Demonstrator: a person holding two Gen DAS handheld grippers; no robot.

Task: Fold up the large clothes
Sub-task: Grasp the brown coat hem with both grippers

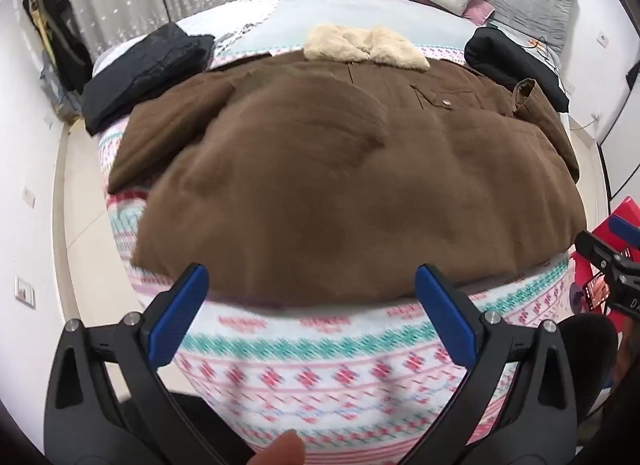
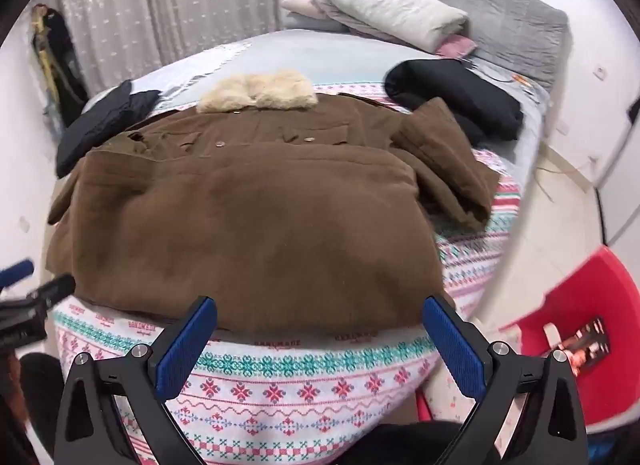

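From the left wrist we see our left gripper [image 1: 310, 293] with its blue fingers spread wide and empty, poised just short of the near hem of the brown coat [image 1: 320, 169], which lies across the patterned blanket [image 1: 320, 365] with its cream fur collar [image 1: 364, 47] at the far end. The coat is thick and padded; we judge a shallow bite could catch only the top layer, or the blanket with it. Over to the right wrist: our right gripper [image 2: 320, 315] is likewise wide apart, holding nothing, at the same hem, and a loose sleeve [image 2: 444, 161] flops out to the right. If we fold unevenly, that sleeve may drag and spoil the fold.
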